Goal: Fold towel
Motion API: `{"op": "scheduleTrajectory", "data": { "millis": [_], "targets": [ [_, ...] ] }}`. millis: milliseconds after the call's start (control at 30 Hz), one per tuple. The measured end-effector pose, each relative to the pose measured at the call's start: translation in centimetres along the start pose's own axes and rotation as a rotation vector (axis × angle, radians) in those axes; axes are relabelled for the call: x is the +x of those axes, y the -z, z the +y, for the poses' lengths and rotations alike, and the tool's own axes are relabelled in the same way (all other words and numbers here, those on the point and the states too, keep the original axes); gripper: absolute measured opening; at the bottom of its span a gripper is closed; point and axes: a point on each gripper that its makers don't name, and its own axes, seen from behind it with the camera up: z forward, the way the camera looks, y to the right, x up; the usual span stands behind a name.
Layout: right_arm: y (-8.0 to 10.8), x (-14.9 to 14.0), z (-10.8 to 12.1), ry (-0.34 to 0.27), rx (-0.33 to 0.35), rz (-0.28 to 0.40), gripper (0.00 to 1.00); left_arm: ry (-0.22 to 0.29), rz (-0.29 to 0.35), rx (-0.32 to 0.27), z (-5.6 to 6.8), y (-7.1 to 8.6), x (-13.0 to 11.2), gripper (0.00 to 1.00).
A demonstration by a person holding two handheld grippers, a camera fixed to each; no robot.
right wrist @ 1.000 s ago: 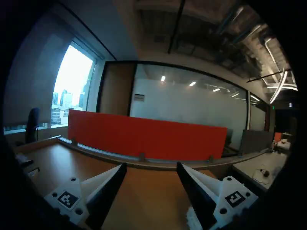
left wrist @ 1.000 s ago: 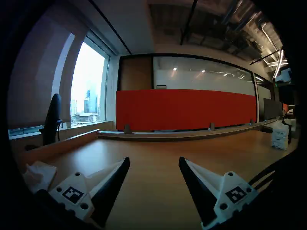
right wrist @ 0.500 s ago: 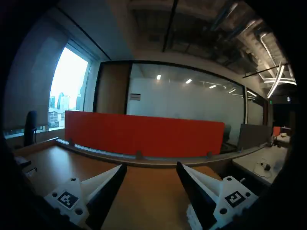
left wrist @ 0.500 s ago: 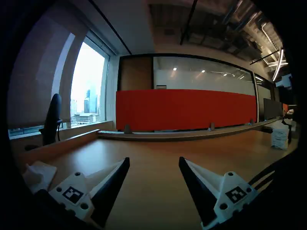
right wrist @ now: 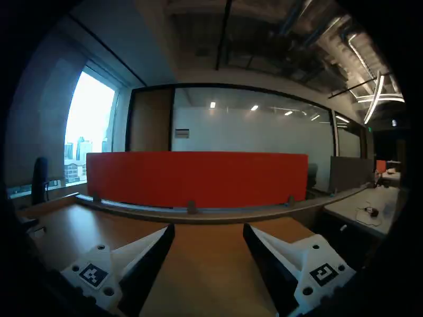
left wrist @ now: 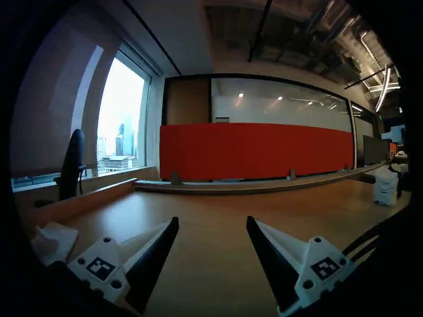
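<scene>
My left gripper (left wrist: 211,219) stands open low over a wooden table (left wrist: 211,253), with nothing between its fingers. A crumpled white cloth (left wrist: 53,240) lies on the table at the far left, beside the left finger. A stack of white folded cloth (left wrist: 386,186) stands at the far right of the table. My right gripper (right wrist: 208,227) is open too, held level above the wooden table (right wrist: 206,269), and its fingers hold nothing.
A red divider panel (left wrist: 254,150) runs along the table's far edge, also seen as the red panel (right wrist: 195,178). A black chair (left wrist: 71,164) stands by the window at left. A second desk (right wrist: 370,206) with small items sits to the right.
The right gripper has levelled out and swung, so the red panel now sits straight. The white cloth by its right finger has left its view. The left gripper has not moved.
</scene>
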Motion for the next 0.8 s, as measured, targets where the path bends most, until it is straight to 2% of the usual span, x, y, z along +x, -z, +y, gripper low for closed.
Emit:
{"op": "scheduleTrajectory", "data": {
  "millis": [467,800],
  "targets": [
    [0.5,-5.9,1.8,-0.054,0.019,0.006,1.0,0.0,0.0,0.0,0.0,0.0,0.0,0.95],
    [0.8,-8.3,2.0,-0.071,0.025,0.014,1.0,0.0,0.0,0.0,-0.1,0.0,0.0,0.95]
  ]
}}
